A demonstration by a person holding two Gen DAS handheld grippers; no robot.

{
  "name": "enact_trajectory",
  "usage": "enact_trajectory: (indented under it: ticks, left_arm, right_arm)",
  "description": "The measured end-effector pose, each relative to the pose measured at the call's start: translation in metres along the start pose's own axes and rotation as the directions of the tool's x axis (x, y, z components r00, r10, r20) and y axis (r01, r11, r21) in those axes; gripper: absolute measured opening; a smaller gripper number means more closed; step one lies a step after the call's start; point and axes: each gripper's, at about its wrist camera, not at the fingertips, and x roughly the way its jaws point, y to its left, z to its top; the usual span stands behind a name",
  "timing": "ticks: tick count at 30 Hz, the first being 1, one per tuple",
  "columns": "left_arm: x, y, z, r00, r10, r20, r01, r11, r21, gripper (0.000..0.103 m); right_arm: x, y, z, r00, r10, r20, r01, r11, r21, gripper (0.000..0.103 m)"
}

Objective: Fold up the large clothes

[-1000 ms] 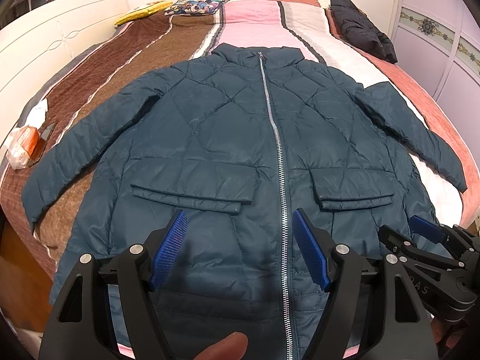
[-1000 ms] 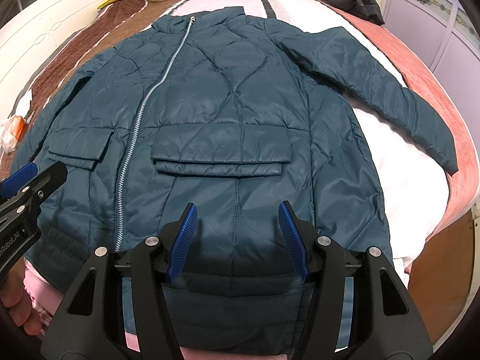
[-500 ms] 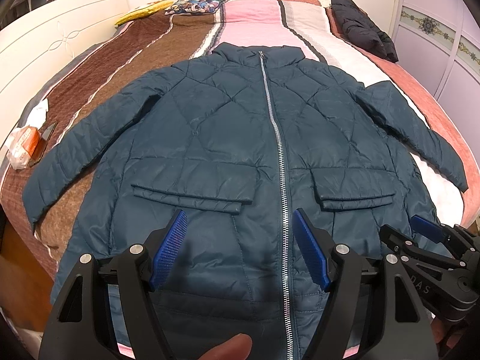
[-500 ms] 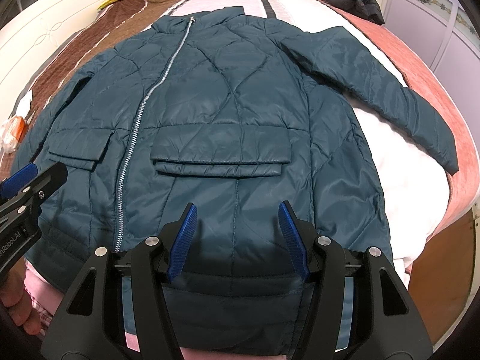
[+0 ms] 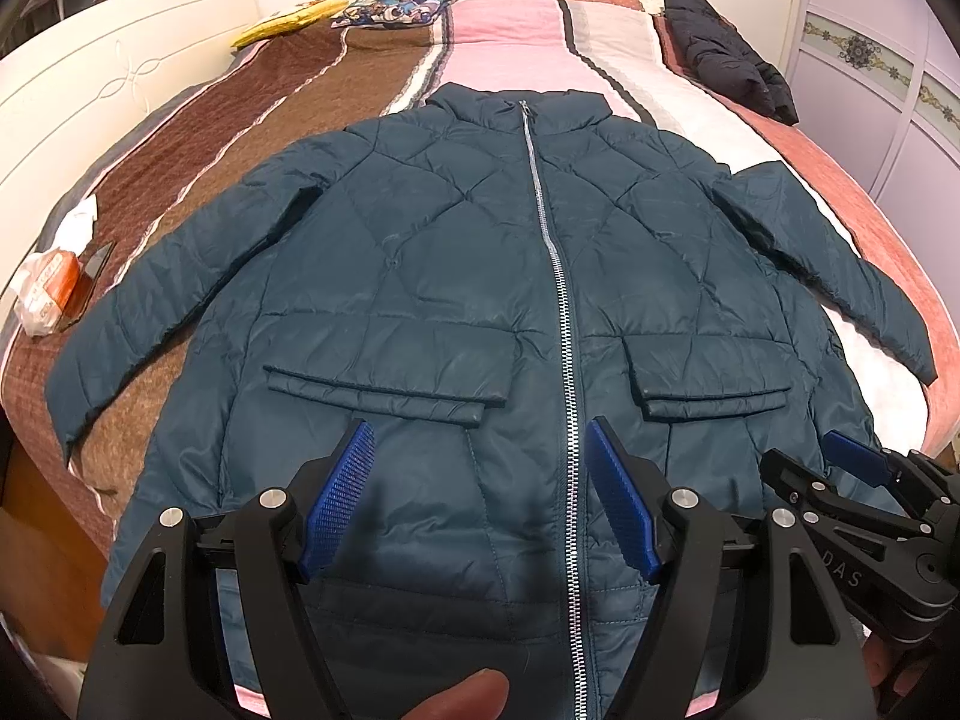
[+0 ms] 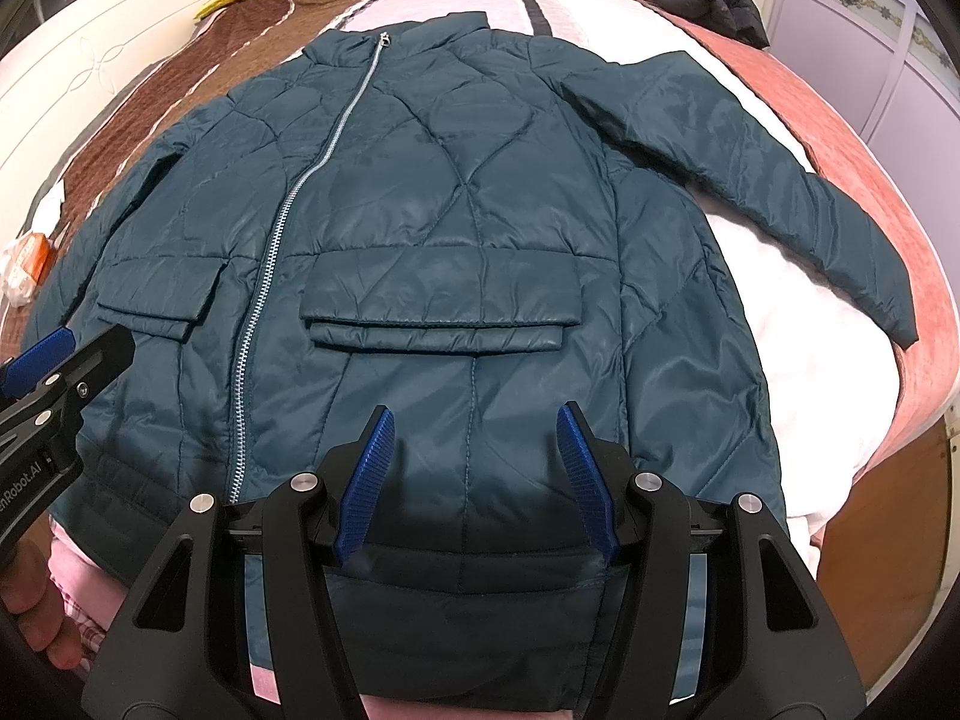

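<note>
Jacket: I see a dark teal quilted puffer jacket (image 5: 456, 276) lying face up and zipped on the striped bedspread (image 5: 252, 102), collar away from me, hem at the near edge of the bed.
Sleeves: both lie spread out to the sides; the left sleeve (image 5: 174, 288) rests on the brown stripes, the right sleeve (image 6: 756, 174) on the white and salmon part.
Left gripper: my left gripper (image 5: 480, 498) hangs above the lower front, beside the zipper (image 5: 558, 276), with its blue pads spread wide and nothing between them.
Right gripper: my right gripper (image 6: 477, 474) hovers over the hem below the right pocket flap (image 6: 438, 312), fingers apart, empty.
Handling: I judge the jacket light, puffy and soft; the shiny shell will probably be slippery, and the padding will spring back, so each fold needs pressing down.
Where to grip: I would pinch a sleeve near its cuff, or a side seam at the hem, taking both layers; a shallow bite on the quilting would likely slide off.
Hem: my own grippers hide part of it, so I cannot tell whether it lies flat.
Other things: a black garment (image 5: 726, 60) lies well apart near the far right edge.
</note>
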Motion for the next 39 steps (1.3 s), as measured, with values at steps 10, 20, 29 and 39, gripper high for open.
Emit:
enact_trajectory:
  ticks: [10,20,29,39]
  left_arm:
    - [0.0001,0.0005,-0.0005,1.000,0.000,-0.001,0.000,1.000,0.001,0.071]
    - [0.0018,0.0042,-0.0031,1.000,0.000,-0.003,0.000,1.000,0.001,0.071]
    - [0.0020,0.0051,-0.0033,1.000,0.001,-0.004,-0.001,1.000,0.001,0.071]
    - [0.0029,0.0034,-0.0058,1.000,0.006,0.004,-0.006,1.000,0.021,0.071]
  right_arm:
    - [0.0005,-0.0005,-0.0003,1.000,0.001,-0.002,-0.001,1.000,0.001,0.057]
    - [0.0010,-0.0009,-0.0003,1.000,0.002,-0.002,-0.002,1.000,0.001,0.057]
    - [0.0013,-0.0014,-0.0007,1.000,0.002,-0.002,-0.002,1.000,0.002,0.057]
    - [-0.0012,-0.0023,0.0000,1.000,0.006,0.001,-0.006,1.000,0.010,0.057]
